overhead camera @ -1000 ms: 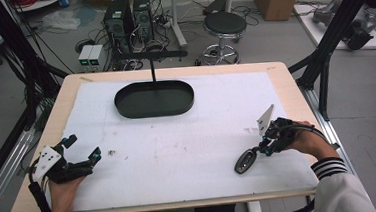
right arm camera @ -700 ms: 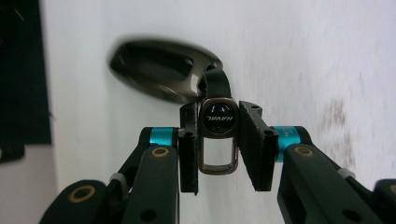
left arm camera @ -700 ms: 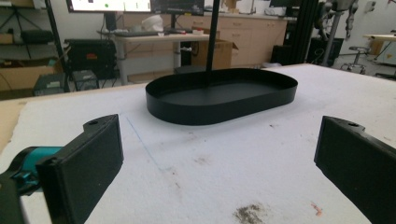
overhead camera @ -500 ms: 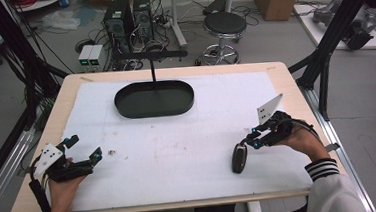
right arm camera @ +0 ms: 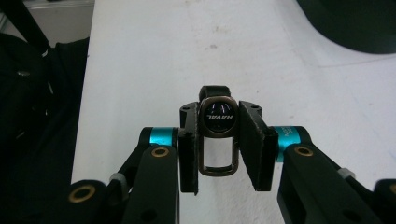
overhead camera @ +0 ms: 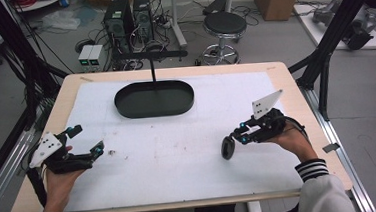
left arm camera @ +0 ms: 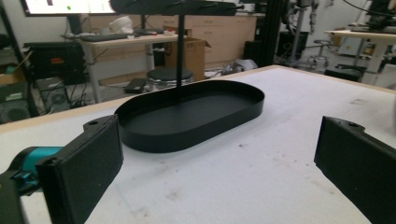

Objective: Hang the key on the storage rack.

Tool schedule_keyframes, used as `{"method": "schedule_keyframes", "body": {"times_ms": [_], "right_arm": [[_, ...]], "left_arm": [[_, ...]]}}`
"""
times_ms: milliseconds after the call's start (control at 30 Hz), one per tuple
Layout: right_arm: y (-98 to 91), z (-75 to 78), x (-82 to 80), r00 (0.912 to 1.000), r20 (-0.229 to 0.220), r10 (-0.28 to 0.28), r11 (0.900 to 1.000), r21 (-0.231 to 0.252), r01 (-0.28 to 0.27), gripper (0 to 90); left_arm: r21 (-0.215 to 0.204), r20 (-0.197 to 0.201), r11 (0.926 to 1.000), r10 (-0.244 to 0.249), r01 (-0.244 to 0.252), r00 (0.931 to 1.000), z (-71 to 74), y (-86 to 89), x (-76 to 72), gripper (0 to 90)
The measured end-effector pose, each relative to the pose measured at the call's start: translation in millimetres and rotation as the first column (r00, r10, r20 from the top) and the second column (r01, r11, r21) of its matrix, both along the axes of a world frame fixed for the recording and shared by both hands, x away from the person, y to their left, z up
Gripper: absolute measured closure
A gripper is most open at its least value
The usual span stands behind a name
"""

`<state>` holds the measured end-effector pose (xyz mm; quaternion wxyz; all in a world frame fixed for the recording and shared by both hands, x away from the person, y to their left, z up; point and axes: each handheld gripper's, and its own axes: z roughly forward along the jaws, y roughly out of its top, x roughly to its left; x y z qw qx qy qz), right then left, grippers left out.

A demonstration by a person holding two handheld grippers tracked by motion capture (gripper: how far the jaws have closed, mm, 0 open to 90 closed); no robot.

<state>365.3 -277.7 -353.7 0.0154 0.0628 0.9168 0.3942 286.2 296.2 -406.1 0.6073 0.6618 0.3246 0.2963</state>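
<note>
The right tongs (overhead camera: 239, 136) pinch a small dark key fob (right arm camera: 217, 135) with a metal ring, holding it just above the white desk (overhead camera: 181, 176) near the right side. The left tongs (overhead camera: 86, 141) are wide open and hold nothing. A black tray (overhead camera: 154, 99) sits at the far middle of the desk.

Bright, even indoor light; soft shadows, slightly blurry frames.

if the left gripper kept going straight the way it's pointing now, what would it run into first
Probably the black oval tray, which lies right ahead between the open jaws of the left gripper. Bare white table cover lies between; whether the jaws would clear the low rim is unclear.
</note>
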Motion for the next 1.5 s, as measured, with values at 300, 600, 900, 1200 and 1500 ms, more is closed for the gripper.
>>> {"method": "schedule_keyframes", "body": {"times_ms": [300, 600, 900, 1200, 1500], "right_arm": [[19.8, 13.7, 6.4, 0.9996, 0.023, -0.016, 0.9931, 0.116, 0.013, 70.1], [43.7, 21.0, 11.0, 0.9991, 0.041, 0.007, 0.9765, 0.215, -0.015, 70.1], [67.6, 25.3, 18.6, 0.9989, 0.039, 0.025, 0.9638, 0.264, -0.035, 70.1], [88.9, 30.6, 23.5, 0.9977, 0.047, 0.050, 0.9518, 0.300, -0.062, 70.1], [113.0, 43.2, 26.9, 0.9940, 0.071, 0.083, 0.9458, 0.309, -0.101, 70.1]], "left_arm": [[0.034, -0.004, 0.9959, -0.084, 0.084, 0.9964, 19.3, -12.1, 10.5, 1.7], [0.059, -0.027, 0.9853, -0.159, 0.160, 0.9870, 31.3, -15.4, 21.4, 1.7], [0.077, -0.066, 0.9500, -0.298, 0.302, 0.9524, 48.7, -33.9, 36.7, 1.7], [0.112, -0.088, 0.9104, -0.390, 0.398, 0.9166, 61.3, -56.2, 45.6, 1.7], [0.107, -0.091, 0.8818, -0.451, 0.459, 0.8877, 71.1, -72.3, 53.1, 1.7]]}}
